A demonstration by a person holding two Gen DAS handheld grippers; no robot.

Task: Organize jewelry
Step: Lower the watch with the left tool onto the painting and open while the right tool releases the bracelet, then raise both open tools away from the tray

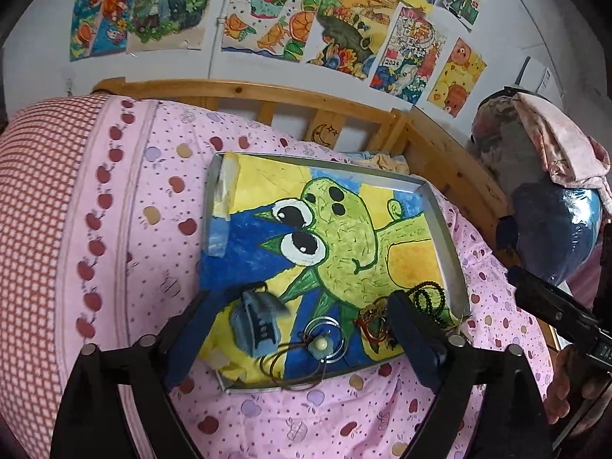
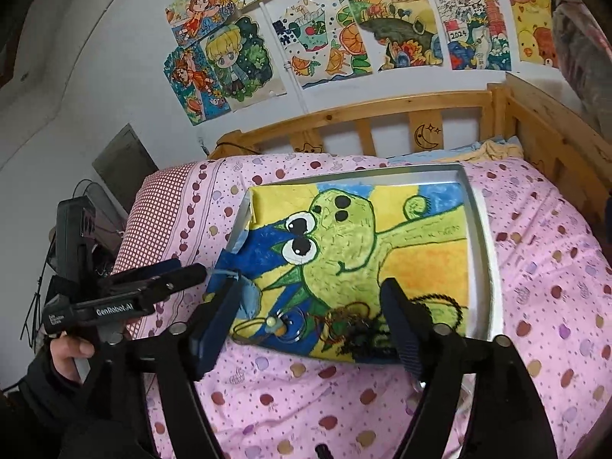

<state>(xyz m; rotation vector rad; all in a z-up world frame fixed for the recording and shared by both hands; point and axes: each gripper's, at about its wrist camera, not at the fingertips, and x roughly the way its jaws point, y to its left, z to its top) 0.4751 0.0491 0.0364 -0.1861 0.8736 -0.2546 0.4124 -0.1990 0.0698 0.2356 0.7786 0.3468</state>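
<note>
A metal tray (image 1: 445, 225) (image 2: 478, 206), lined with a frog painting, lies on the pink bedspread. At its near end sit a blue watch (image 1: 254, 319) (image 2: 250, 298), a metal ring with a pale bead pendant on a brown cord (image 1: 323, 340) (image 2: 273, 323), red-and-gold bangles (image 1: 373, 323) (image 2: 344, 319) and dark green bead strings (image 1: 430, 300) (image 2: 363, 338). My left gripper (image 1: 302, 298) stands open above these pieces, holding nothing. My right gripper (image 2: 311, 287) is open too, its fingers spread over the tray's near edge.
The tray's far half shows only the painting. A wooden bed rail (image 1: 267, 93) (image 2: 382, 113) runs behind, under a wall of drawings. A bundle of clothes and a blue bag (image 1: 550, 222) sit at the right. A hand (image 2: 70, 355) holds the left gripper's body.
</note>
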